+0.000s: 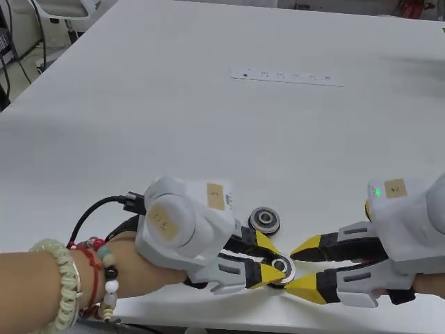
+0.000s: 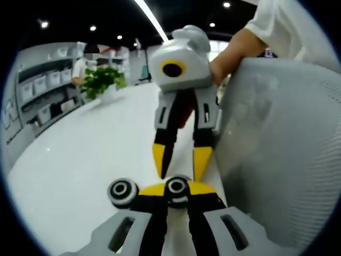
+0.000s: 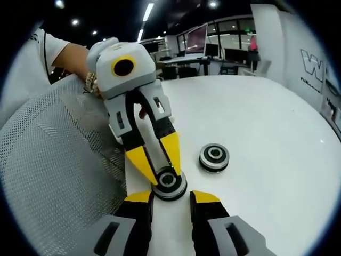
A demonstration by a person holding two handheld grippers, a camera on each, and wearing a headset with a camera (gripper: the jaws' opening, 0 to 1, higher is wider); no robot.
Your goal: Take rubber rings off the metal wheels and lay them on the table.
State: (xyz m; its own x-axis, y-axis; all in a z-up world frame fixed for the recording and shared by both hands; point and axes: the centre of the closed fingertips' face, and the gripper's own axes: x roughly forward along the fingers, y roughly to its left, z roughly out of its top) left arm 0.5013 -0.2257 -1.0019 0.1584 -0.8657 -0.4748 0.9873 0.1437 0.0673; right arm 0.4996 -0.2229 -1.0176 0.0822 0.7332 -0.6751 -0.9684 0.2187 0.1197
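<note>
**Head view.**
- White worktop (image 1: 174,104).
- Long white power strip (image 1: 286,76), lying flat at the far side, well apart from the work.
- Chair (image 1: 66,10) beyond the far left corner.
- Black cable (image 1: 97,209) running from the back of the left unit, beside a wrist with bead bracelets (image 1: 66,289).
- Left tongs (image 1: 277,261): yellow tips closed on the held wheel (image 1: 281,265) at the near edge.
- Right tongs (image 1: 290,268): tips parted a little, pointing at the same wheel from the other side, just beside it. I cannot tell whether they touch it.
- Loose wheel (image 1: 265,220): flat on the worktop just behind the held one, apart from both tongs.
- Nothing lies between the tongs and either wheel.

**Left gripper view.**
- Left tongs (image 2: 177,191) pinch the held wheel (image 2: 177,185) between both yellow tips.
- Loose wheel (image 2: 122,192) sits just to the left of the left jaw.
- Right tongs (image 2: 180,173) face in from above, jaws narrowly apart, tips close over the held wheel.
- Grey mesh chair back (image 2: 277,149) covers the right side.
- Potted plant (image 2: 101,80) and shelves of bins (image 2: 42,90) stand beyond the worktop (image 2: 80,160).

**Right gripper view.**
- Right tongs (image 3: 171,196): jaws apart with nothing gripped, the held wheel (image 3: 169,182) just ahead of the gap.
- Left tongs (image 3: 167,175) clamp that wheel from the far side.
- Loose wheel (image 3: 214,157), dark outer band visible, lies near it to the right on bare worktop (image 3: 266,133).
- Mesh chair back (image 3: 58,160) at left.
- Monitor (image 3: 197,37) in the background.
</note>
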